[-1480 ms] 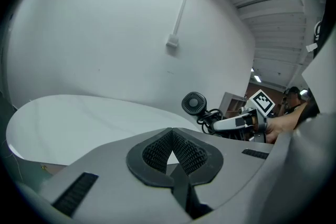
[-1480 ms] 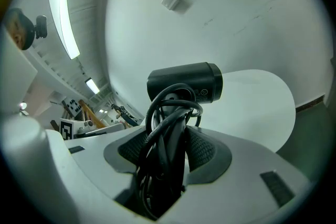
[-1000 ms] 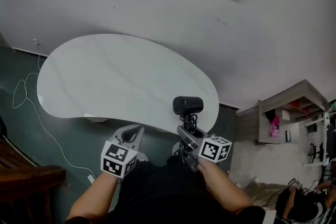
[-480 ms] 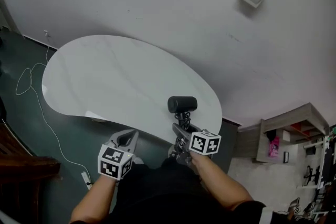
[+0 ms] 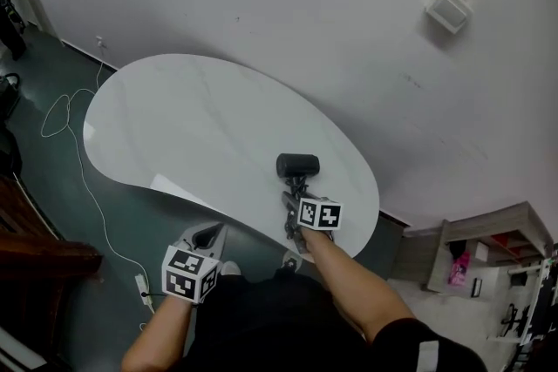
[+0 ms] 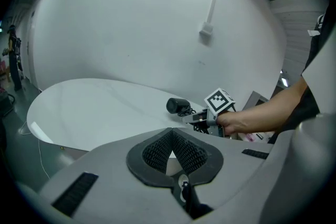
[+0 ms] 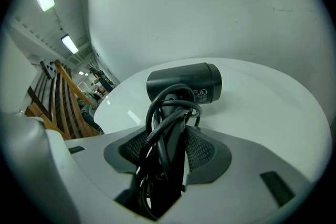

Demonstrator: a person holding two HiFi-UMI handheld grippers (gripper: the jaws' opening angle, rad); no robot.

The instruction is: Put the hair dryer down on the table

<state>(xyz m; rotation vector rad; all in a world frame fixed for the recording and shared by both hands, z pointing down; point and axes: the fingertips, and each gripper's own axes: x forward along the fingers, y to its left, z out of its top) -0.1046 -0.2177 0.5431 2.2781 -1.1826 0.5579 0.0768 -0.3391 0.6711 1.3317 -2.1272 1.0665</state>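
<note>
My right hand-held gripper (image 5: 295, 194) is clenched on the hair dryer's (image 5: 298, 164) cord-wrapped handle. The barrel is over the desk (image 5: 174, 126) near its right front edge. I judge it isn't set down or let go. My left hand-held gripper (image 5: 207, 233) is closed and empty.

Right tongs (image 5: 294, 194) clamp, arm extended; left tongs (image 5: 207, 233) closed, held back.

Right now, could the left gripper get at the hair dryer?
Probably yes: nothing stands between the left gripper and the hair dryer over the table. But the right gripper is clamped on its handle and cord.
</note>
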